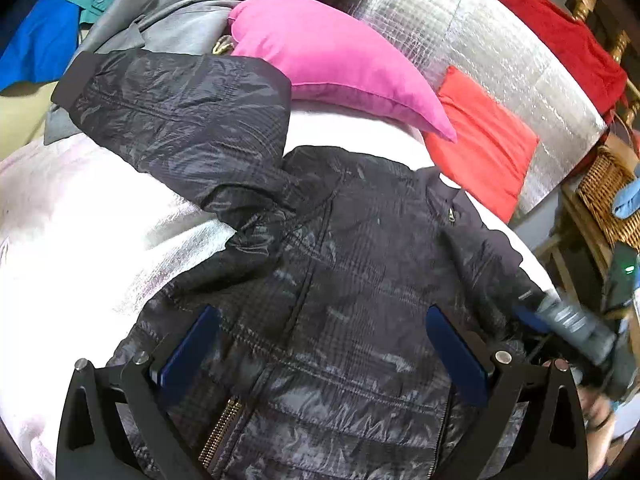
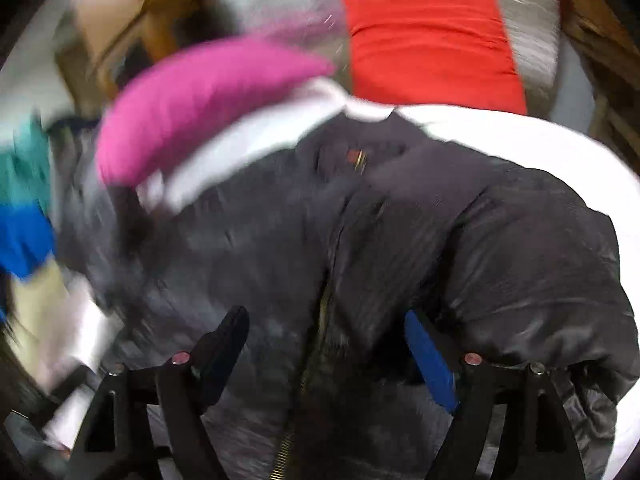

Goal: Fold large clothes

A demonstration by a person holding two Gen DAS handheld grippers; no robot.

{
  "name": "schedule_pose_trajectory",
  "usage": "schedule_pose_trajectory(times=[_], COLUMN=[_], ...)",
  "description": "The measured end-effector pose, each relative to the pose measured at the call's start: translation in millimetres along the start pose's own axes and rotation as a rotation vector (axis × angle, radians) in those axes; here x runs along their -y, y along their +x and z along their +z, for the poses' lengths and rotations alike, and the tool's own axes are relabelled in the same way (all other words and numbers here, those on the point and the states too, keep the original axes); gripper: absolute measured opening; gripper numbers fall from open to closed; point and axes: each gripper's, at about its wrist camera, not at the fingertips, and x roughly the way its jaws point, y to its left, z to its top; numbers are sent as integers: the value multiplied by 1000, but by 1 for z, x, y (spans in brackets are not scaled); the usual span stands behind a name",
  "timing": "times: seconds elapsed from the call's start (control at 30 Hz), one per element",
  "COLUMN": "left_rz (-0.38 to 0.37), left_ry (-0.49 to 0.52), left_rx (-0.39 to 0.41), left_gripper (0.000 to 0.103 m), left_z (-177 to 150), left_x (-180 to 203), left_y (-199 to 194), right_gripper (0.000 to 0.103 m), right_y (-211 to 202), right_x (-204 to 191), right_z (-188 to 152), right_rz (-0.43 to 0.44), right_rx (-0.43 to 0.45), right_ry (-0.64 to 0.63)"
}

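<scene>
A black shiny puffer jacket (image 1: 340, 264) lies front up on a white sheet (image 1: 80, 220), its gold zip (image 1: 220, 432) near me. One sleeve (image 1: 180, 120) stretches up and left. My left gripper (image 1: 320, 344) hovers open over the jacket's lower body, blue pads (image 1: 188, 356) wide apart. The right gripper's body (image 1: 576, 324) shows blurred at the jacket's right edge. In the blurred right wrist view the jacket (image 2: 400, 240) fills the middle, with its right sleeve (image 2: 540, 272) bunched at the right. My right gripper (image 2: 328, 344) is open above the zip (image 2: 316, 344).
A pink pillow (image 1: 340, 60) and a red cushion (image 1: 480, 140) lie beyond the jacket against a silver foil panel (image 1: 480, 40). Grey, teal and blue clothes (image 1: 120, 12) are piled at the far left. A wicker basket (image 1: 608, 196) and wooden chairs stand at the right.
</scene>
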Motion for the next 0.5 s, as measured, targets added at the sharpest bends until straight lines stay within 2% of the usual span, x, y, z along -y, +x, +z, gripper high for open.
schedule_pose_trajectory(times=[0.13, 0.2, 0.27, 0.4, 0.43, 0.47, 0.5], left_rz=[5, 6, 2, -1, -1, 3, 7], left_ry=[-2, -6, -17, -22, -19, -11, -8], left_rx=[13, 10, 2, -5, -5, -3, -2], left_gripper=[103, 103, 103, 103, 103, 103, 103], left_z=[2, 3, 3, 3, 3, 3, 3], left_x=[-2, -4, -7, -8, -7, -6, -6], left_y=[-3, -1, 2, 4, 4, 4, 5], right_gripper=[91, 91, 91, 91, 90, 78, 58], right_y=[-9, -1, 8, 41, 55, 64, 69], right_x=[45, 51, 50, 51, 51, 47, 38], right_z=[22, 33, 37, 46, 48, 50, 53], right_rz=[120, 157, 193, 79, 49, 22, 0], right_rx=[53, 56, 47, 16, -15, -43, -64], right_ry=[305, 368, 377, 391, 400, 382, 330])
